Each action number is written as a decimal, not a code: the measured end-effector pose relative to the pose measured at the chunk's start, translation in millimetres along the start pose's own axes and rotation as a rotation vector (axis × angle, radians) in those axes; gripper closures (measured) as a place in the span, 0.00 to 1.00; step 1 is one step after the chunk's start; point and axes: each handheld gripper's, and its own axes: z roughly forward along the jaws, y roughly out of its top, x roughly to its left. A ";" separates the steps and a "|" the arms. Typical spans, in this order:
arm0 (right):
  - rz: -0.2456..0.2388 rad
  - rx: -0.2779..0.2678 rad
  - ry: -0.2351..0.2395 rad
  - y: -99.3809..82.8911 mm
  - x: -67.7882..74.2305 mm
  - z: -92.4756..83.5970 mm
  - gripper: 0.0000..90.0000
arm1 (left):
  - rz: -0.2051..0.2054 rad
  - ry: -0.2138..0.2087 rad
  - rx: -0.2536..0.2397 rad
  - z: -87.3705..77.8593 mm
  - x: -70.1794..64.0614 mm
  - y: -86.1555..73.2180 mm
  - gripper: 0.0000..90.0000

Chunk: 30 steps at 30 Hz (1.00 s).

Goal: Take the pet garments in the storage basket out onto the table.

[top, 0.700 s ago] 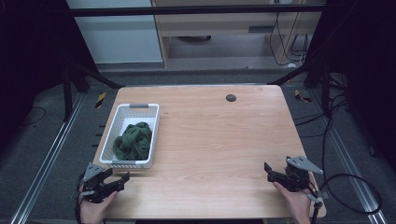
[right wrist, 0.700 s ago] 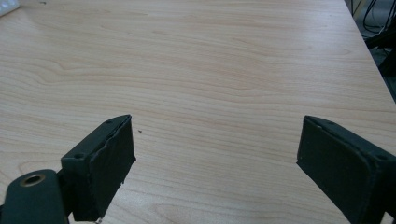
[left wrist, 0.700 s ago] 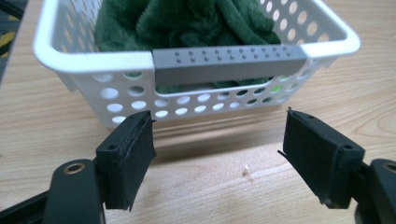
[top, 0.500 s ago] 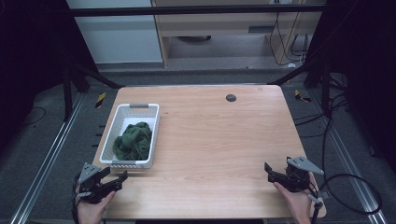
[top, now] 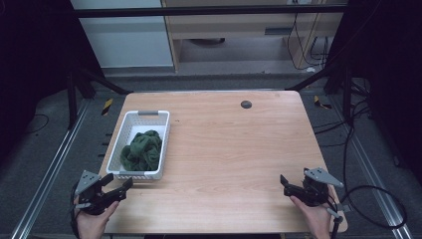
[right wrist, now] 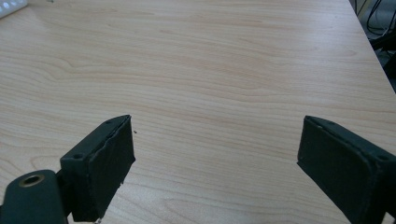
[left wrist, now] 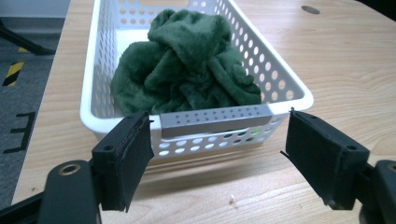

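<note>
Item: white basket (top: pixel 141 145) holding a crumpled green cloth (top: pixel 143 150), standing on the left side of the worktop (top: pixel 234 149) with its long axis running away from me. My left tool (top: pixel 115 188) sits just short of its near end wall, jaws spread wide and empty, the grey handle strip (left wrist: pixel 215 120) straight ahead between them. My right tool (top: pixel 284 183), equally wide and empty, is well apart over bare wood, so I judge the left the nearer for any grasp.

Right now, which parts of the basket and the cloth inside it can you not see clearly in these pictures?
- Basket floor, left gripper view: the green cloth covers most of it.
- Basket's far end, left gripper view: cut off by the top edge.
- Underside of the cloth, high view: hidden by its own folds, which are too small there to follow.
- Basket corner, right gripper view: only a sliver at the edge.
</note>
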 end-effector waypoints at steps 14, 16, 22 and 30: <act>-0.015 0.008 -0.011 -0.2 2.9 2.2 0.11 | 0.027 -0.019 -0.028 -3.4 -0.4 21.3 0.24; -0.019 0.007 -0.011 -0.2 2.8 2.0 0.11 | 0.026 -0.021 -0.033 -2.7 -1.1 24.0 0.24; -0.029 0.004 -0.014 0.1 1.7 2.2 0.11 | 0.030 -0.026 -0.044 -2.8 -1.6 34.0 0.23; -0.028 0.008 -0.011 0.7 2.6 2.4 0.10 | 0.021 -0.031 -0.059 -3.5 1.6 48.4 0.23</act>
